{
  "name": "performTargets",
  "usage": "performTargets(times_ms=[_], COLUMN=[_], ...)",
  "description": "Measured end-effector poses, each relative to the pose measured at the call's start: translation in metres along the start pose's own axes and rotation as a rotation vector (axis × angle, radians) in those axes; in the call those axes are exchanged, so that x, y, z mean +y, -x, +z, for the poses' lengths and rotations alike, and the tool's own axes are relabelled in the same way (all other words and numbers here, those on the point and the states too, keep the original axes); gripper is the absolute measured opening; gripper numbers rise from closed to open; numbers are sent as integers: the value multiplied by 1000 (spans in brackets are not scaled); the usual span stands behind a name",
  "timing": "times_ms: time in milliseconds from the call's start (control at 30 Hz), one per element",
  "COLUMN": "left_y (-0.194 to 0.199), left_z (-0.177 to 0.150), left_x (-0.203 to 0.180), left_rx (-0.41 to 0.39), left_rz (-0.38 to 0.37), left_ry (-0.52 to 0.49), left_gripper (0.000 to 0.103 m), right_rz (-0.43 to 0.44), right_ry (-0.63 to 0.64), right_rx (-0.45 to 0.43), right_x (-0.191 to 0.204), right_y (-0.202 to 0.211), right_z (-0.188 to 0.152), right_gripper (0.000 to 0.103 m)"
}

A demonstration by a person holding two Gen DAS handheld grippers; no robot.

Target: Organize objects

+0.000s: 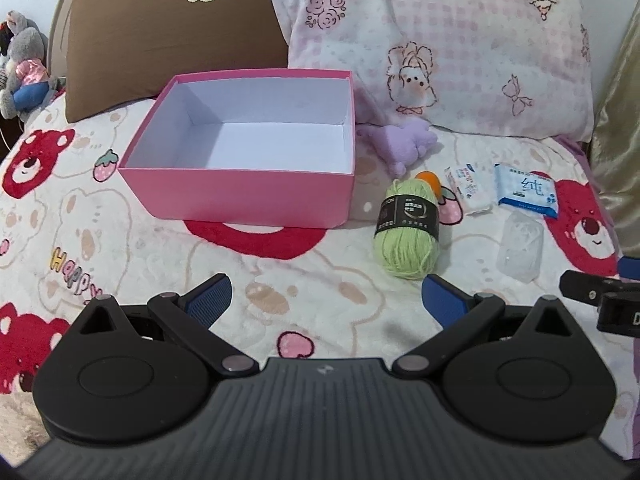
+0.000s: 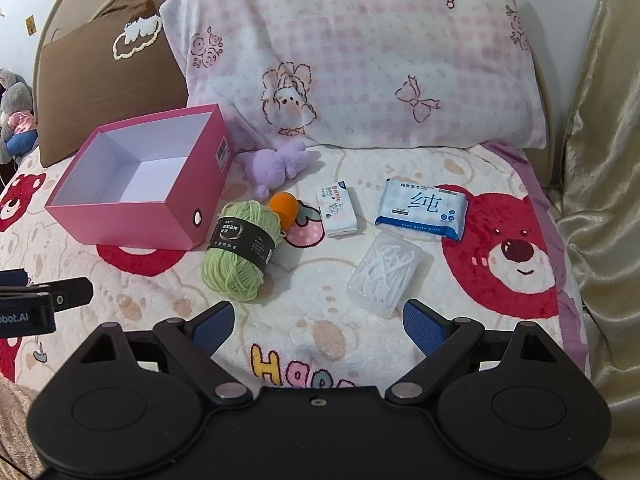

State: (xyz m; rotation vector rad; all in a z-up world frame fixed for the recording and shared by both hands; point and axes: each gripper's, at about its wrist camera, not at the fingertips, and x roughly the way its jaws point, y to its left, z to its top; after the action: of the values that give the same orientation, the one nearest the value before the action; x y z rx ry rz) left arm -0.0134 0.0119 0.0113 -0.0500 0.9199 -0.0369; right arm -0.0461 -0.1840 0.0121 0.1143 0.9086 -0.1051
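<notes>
An empty pink box (image 1: 240, 196) (image 2: 132, 226) with a white inside stands on the bed. To its right lie a green yarn ball (image 1: 406, 232) (image 2: 240, 246), an orange ball (image 1: 430, 182) (image 2: 284, 208), a purple plush toy (image 1: 402, 144) (image 2: 276, 166), a small tissue pack (image 1: 470, 188) (image 2: 337, 210), a blue wet-wipes pack (image 1: 526, 191) (image 2: 422, 207) and a clear box of floss picks (image 1: 520, 248) (image 2: 386, 274). My left gripper (image 1: 326, 300) is open and empty, low in front of the box. My right gripper (image 2: 318, 326) is open and empty, just short of the floss box.
A brown pillow (image 1: 172, 36) and a pink checked pillow (image 1: 440, 40) (image 2: 360, 52) lean behind the objects. A grey plush doll (image 1: 24, 64) sits at the far left. A gold curtain (image 2: 600, 160) hangs at the right. The bear-print blanket (image 2: 500, 248) covers the bed.
</notes>
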Motion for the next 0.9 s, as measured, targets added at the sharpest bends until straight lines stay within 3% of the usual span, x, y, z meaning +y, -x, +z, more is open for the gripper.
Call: performTargets(times_ms=[400, 567, 900], left_y=[4, 1, 2], left_z=[-7, -9, -7], left_x=[6, 7, 5], left_rx=[-88, -83, -42], left_rz=[9, 19, -35], left_ry=[43, 42, 35], left_gripper=[102, 102, 102], right_rz=[-1, 0, 1], right_ry=[2, 3, 4], right_rx=[-3, -3, -4], right_x=[1, 1, 2], right_y=[0, 0, 1], right_z=[0, 0, 0], right_gripper=[93, 93, 93])
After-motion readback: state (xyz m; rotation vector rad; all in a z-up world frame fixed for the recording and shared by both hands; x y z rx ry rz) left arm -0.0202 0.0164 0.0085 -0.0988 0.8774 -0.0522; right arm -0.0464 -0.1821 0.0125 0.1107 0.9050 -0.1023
